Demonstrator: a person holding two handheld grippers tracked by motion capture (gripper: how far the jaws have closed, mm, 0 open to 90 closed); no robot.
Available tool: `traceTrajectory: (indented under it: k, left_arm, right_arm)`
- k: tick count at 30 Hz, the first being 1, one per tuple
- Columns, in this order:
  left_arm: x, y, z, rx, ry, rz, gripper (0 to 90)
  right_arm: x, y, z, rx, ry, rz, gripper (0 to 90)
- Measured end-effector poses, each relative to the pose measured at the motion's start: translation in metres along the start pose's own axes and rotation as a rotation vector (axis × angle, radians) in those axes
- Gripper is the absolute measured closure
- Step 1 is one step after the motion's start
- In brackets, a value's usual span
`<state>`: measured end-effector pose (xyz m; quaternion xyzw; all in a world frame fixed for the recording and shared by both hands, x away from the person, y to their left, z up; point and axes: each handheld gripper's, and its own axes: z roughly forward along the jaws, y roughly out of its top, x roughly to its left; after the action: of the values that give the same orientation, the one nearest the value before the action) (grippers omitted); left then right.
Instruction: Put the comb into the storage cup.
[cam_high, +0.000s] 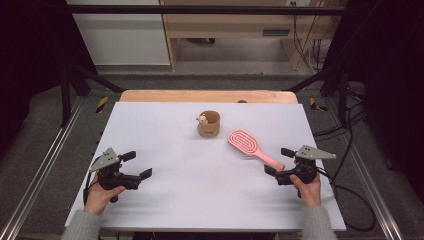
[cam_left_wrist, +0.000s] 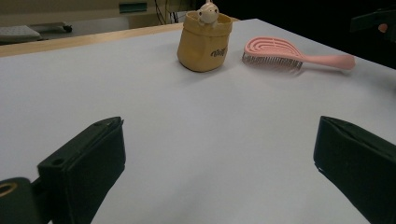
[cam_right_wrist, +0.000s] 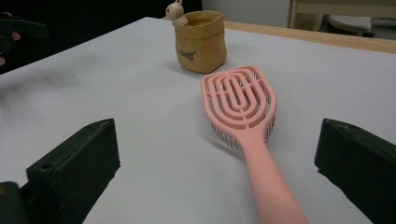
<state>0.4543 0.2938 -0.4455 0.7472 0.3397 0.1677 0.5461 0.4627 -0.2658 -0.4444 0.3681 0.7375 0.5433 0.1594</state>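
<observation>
Two grippers: both low at the near edge of the white table (cam_high: 165, 200), well apart
right gripper (cam_high: 280, 162): jaws spread wide, nothing between them
left gripper (cam_high: 137, 165): jaws spread wide, bare table between
pink hairbrush (cam_right_wrist: 243, 107): bristles down, handle end lying between the right gripper's jaws, head pointing away
tan pouch (cam_high: 209, 124): upright, just beyond the brush head, small figure on its rim

Ahead of my right claw (cam_high: 276, 161), a pink brush (cam_right_wrist: 243, 107) of smooth matt plastic, beyond it a tan pouch (cam_right_wrist: 201, 42) that looks like soft matt paper or cloth, under my claws a smooth matt white tabletop (cam_high: 200, 175), my own jaws dull black.
</observation>
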Motion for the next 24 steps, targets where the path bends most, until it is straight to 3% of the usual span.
traceTrajectory:
  k: [24]
  left_arm:
    - [0.0015,-0.0006,-0.0011,-0.001,0.004,-0.003,2.1]
  right_arm:
    - [0.0024,0.0065,0.0014,0.038,-0.034,-0.038,0.3]
